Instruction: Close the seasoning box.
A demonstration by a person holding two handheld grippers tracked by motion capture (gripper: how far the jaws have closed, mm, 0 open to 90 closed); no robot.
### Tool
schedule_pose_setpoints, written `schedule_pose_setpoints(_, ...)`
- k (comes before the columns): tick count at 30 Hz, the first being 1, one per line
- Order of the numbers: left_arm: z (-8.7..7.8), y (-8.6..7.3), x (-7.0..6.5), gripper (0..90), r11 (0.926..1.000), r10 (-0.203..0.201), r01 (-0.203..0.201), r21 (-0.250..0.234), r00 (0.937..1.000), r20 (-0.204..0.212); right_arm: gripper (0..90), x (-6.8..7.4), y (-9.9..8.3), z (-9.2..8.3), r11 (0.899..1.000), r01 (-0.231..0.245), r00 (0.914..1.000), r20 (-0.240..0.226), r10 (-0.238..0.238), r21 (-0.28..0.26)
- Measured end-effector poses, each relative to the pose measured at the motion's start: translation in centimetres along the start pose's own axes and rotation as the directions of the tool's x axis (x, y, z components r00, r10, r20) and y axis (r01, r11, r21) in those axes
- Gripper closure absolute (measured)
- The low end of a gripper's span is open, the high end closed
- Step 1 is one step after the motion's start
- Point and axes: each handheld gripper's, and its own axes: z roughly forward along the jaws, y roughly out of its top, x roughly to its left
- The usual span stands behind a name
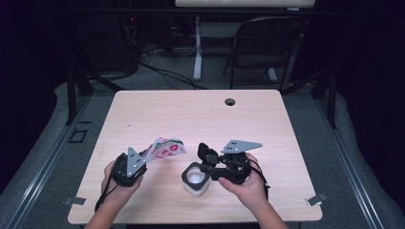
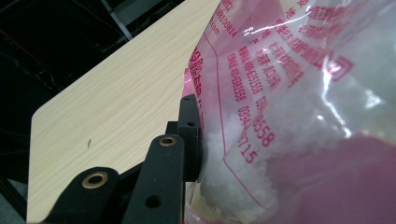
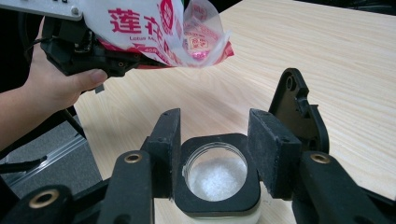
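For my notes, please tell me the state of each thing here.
Plastic bag: held up off table, tilted toward jar, white grains inside.
Jar: upright, lid flipped open, partly filled with white grains.
Left gripper: shut on bag.
Right gripper: clamped on jar.

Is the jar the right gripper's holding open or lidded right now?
Open. The right gripper view looks straight down the jar mouth onto white granules inside, with its black flip lid swung back behind the right gripper.
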Motion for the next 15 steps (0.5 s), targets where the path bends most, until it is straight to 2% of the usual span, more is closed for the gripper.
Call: schedule_pose_setpoints(15,0.8,-1.2,1.8,77.2,0.9960,-0.088,0.088,0.015,0.9961,-0.007,54.6,-0.1,-0.2,-0.4,1.000,-0.005,0.9998,0.018,0.006,-0.012)
